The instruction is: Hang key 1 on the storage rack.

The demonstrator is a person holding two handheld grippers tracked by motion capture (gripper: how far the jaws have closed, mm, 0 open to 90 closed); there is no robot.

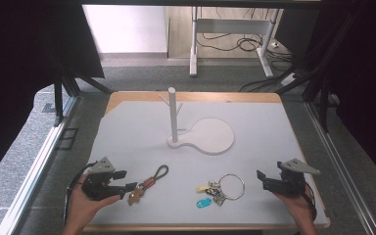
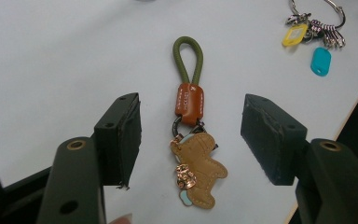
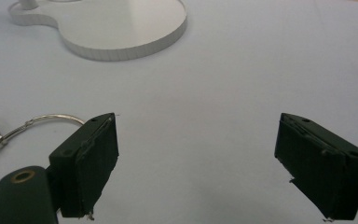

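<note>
Bear keychain flat on the white table mat, near the front left: olive cord loop farthest from the left gripper, then a brown leather band, then a tan bear charm with a small gold figure and a pale blue edge. Lying right between the left gripper's two black pads, charm end deepest in the gap, bare mat on either side of it, pads wide apart and touching nothing. Seen from the high view, same gripper low over the mat in the person's left hand, tips at the charm end of the keychain.

Beside it to the right, well apart, a key ring carrying a bunch of keys, a yellow tag and a teal tag; in the left gripper view the same bunch at the top right corner, nothing lying between it and the keychain. Behind both, mid-table, a white stand: upright post with short pegs on a flat rounded base.

Right gripper at the front right, held in the right hand, just right of the key ring. From its own view, pads spread wide over bare mat, nothing between them, ring's wire arc just past the left pad, stand's base edge farther off
</note>
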